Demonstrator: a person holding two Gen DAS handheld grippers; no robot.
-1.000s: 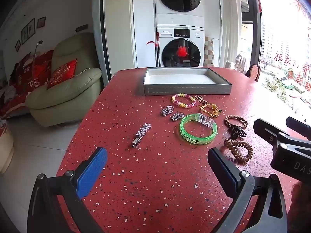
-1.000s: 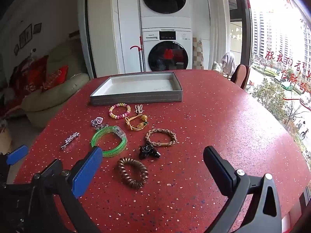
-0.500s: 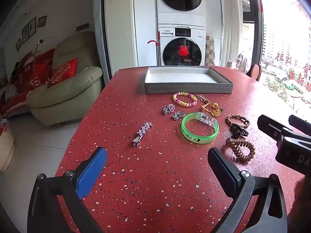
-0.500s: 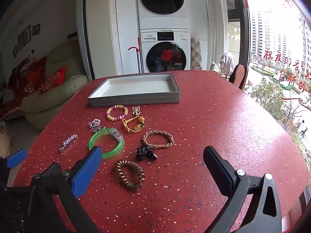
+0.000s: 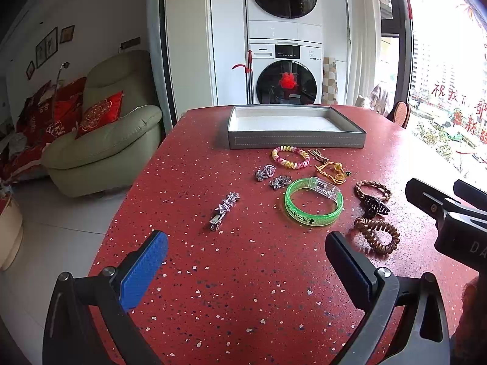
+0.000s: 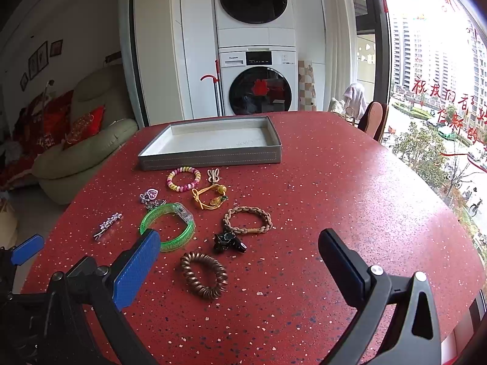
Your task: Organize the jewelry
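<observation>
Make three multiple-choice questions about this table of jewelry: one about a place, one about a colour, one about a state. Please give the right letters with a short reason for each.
1. Where does the star hair clip lie?
A. inside the tray
B. alone, left of the other pieces
C. on top of the coil hair tie

2. What colour is the translucent bangle?
A. green
B. blue
C. white

3. In what state is the grey tray?
A. full of jewelry
B. covered by a lid
C. empty

Answers:
1. B, the clip sits apart on the red table, left of the group.
2. A, it is bright green in both views.
3. C, only its pale bare floor shows.
</observation>
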